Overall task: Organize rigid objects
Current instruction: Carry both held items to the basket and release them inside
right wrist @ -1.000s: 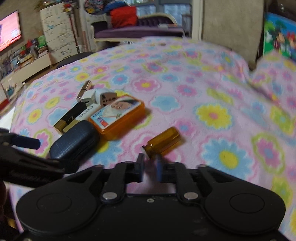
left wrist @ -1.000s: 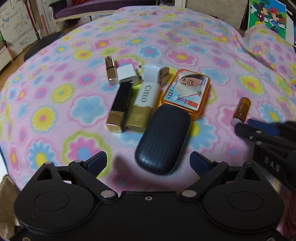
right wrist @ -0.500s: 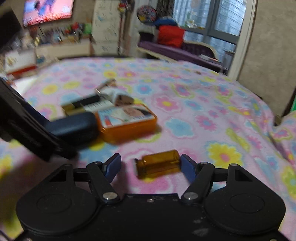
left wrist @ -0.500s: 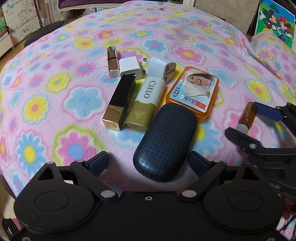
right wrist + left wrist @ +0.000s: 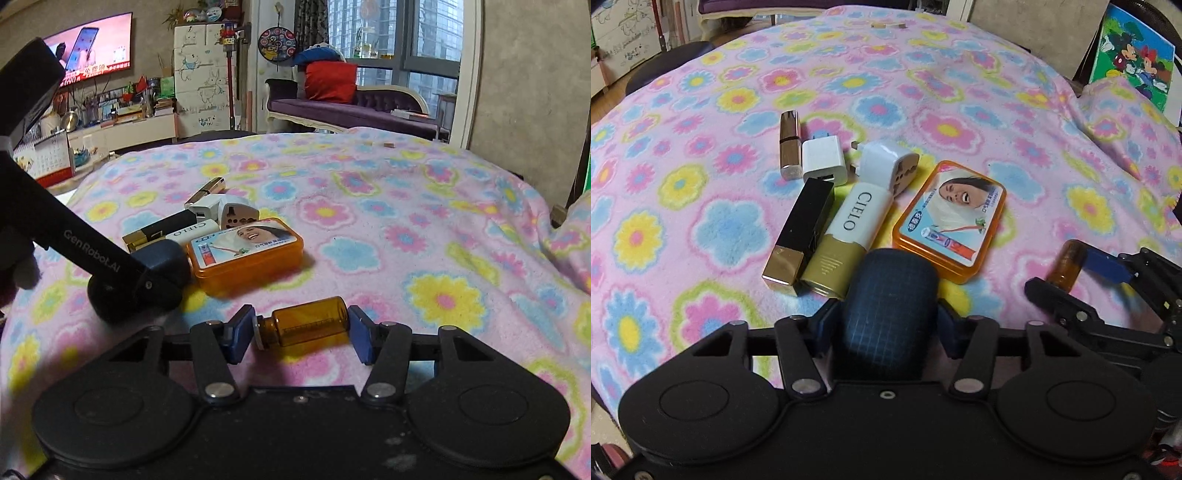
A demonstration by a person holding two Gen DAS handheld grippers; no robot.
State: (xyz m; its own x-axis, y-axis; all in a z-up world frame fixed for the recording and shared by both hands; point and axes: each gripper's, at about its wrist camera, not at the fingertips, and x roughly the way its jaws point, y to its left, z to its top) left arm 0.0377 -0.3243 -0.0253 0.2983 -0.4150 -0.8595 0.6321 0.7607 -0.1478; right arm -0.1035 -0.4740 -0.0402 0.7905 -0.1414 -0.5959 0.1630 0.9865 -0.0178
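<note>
My left gripper is closing, its blue pads pressing the sides of a dark blue ribbed case that lies on the flowered blanket. Beyond the case lie an orange tin, a white-and-gold CIELO tube, a black-and-gold lipstick box, a white charger, a white adapter and a bronze lipstick. To the right, my right gripper is closing on an amber bottle lying crosswise, pads against its cap and base. The left wrist view shows that bottle in the right gripper.
The blanket rises in a fold at the right. A cartoon picture leans behind it. A small object lies at the blanket's far end. A purple sofa and a TV stand far back.
The left jaws went from wide open around the dark blue case to closed on its sides. The right jaws opened, straddled the amber bottle lengthwise, then narrowed onto its ends.
</note>
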